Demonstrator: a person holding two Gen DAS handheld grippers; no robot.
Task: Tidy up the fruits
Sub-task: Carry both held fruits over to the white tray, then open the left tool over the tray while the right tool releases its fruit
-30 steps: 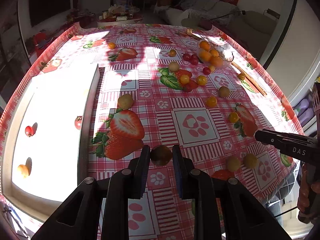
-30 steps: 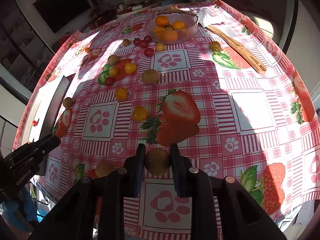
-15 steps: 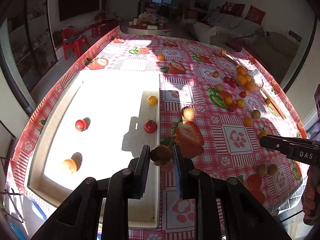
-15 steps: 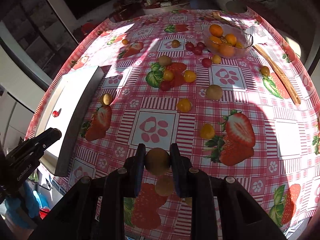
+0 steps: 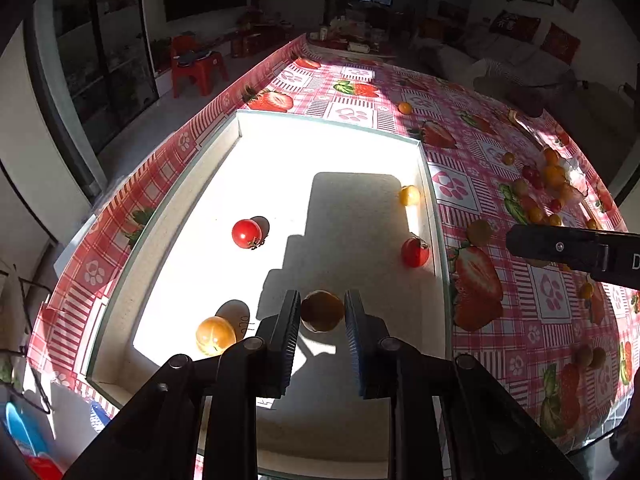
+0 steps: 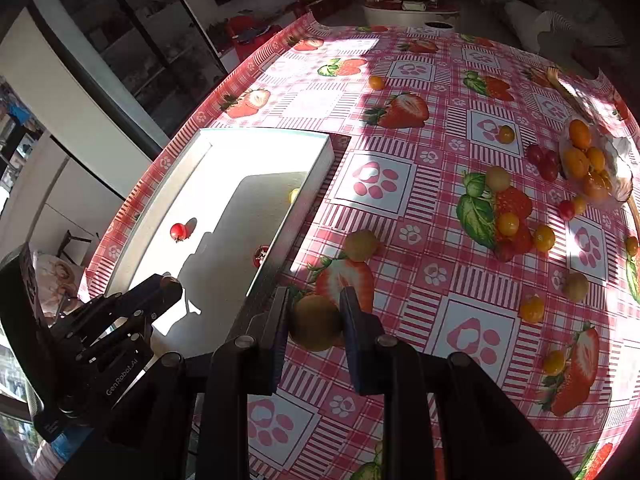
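Note:
My left gripper (image 5: pixel 322 314) is shut on a round brown-orange fruit (image 5: pixel 322 310) and holds it above the near part of the white tray (image 5: pixel 136 268). The tray holds two red tomatoes (image 5: pixel 246 233), a yellow tomato (image 5: pixel 409 195) and an orange one (image 5: pixel 215 335). My right gripper (image 6: pixel 315 322) is shut on a brownish-green round fruit (image 6: pixel 315 322) above the tablecloth, just right of the tray's edge (image 6: pixel 280 240). The left gripper's body (image 6: pixel 104 340) shows in the right wrist view.
Several small tomatoes and fruits lie loose on the strawberry-print tablecloth (image 6: pixel 440 320), such as a yellow-green one (image 6: pixel 361 245). A glass bowl (image 6: pixel 592 164) of orange fruit stands at the far right. The table edge runs along the tray's left side.
Both grippers have moved left with their fruits. The left one is now over the tray interior; the right one is now next to the tray's right edge.

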